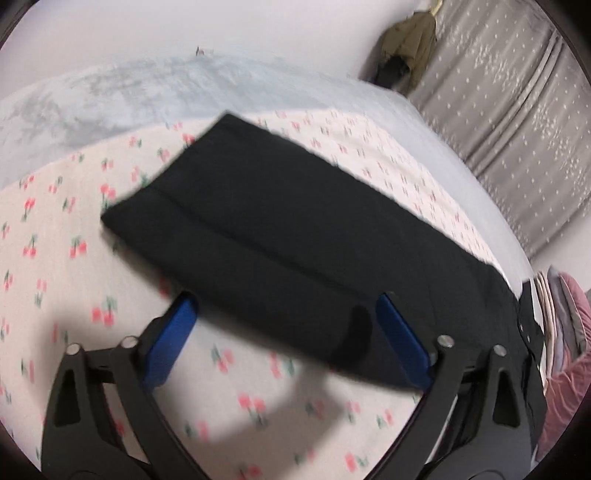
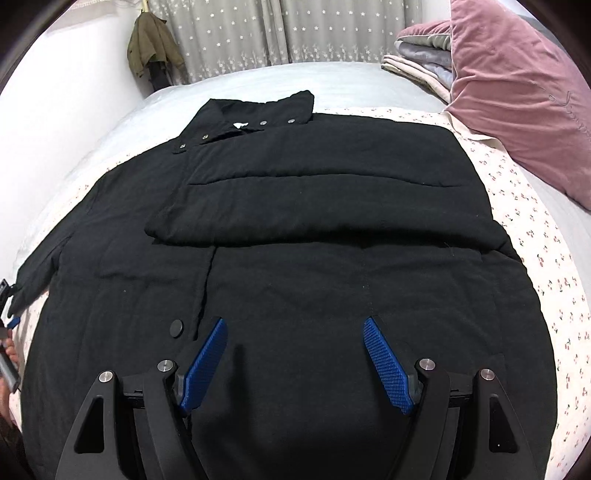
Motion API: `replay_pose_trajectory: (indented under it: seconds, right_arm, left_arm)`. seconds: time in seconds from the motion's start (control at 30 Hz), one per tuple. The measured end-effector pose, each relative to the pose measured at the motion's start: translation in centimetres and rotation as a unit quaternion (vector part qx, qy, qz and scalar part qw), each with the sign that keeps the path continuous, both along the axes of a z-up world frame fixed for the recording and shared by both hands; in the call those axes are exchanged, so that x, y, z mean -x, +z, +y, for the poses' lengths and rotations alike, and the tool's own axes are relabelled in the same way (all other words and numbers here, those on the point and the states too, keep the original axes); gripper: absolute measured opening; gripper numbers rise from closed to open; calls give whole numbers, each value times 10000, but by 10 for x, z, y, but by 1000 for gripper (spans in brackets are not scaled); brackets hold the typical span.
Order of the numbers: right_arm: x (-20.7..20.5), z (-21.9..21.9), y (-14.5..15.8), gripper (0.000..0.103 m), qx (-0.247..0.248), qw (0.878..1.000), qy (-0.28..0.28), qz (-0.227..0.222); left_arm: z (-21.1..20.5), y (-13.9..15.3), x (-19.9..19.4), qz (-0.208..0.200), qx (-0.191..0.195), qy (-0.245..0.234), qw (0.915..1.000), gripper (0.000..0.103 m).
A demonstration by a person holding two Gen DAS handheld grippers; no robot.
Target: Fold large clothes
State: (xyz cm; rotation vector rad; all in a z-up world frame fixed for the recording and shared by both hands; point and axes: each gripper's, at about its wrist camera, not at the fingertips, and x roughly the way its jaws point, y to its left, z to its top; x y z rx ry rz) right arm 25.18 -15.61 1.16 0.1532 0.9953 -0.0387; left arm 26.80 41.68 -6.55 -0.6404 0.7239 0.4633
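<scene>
Black coat, centre frame: one sleeve unfolded; I hold both grippers spread, empty, ready.

Coat: we saw it plain black, with silver snaps at the collar and one black button low on the front.
Sheet: we saw pale pink, dotted with red cherries on green stems.
Bedcover: we saw pale grey-blue.
Pillow: we saw dusty pink velvet.
Curtain: we saw grey, sprinkled with small white stars.
Jacket: we saw olive green against the white wall.
Pads: we saw bright blue, set in black arms.
</scene>
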Motion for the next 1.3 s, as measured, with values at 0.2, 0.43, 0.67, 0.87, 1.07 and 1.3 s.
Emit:
replay_pose_trajectory:
  seconds: [0.2,0.43,0.67,0.87,1.07,1.3]
  right_arm:
    - [1,-2,3,78,-2,10000,47,-63]
    - [2,-17,3,78,-353,9992,-193,-64]
    - [2,-17,8,78,-457,9986,-214,-139]
    - [3,-21,8,78,-511,9982,-255,-164]
    - [4,-30,10,78,-589,9975,-312,-233]
    - [4,-37,7,78,-875,9954,-225,-322]
  left_arm:
    - [18,14,-8,-446,-34,130,9989,16]
    - [-40,98,-3,-1738,-309,-701,9818,11]
    - [-157,171,-17,-2506,-574,-2230,9403,11]
    - [-255,167,-44,-2342,-374,-3278,9145,11]
    - [-352,108,-56,-1448,-423,-4262,8920,12]
    - [-396,43,-51,-355,-87,-5488,8351,50]
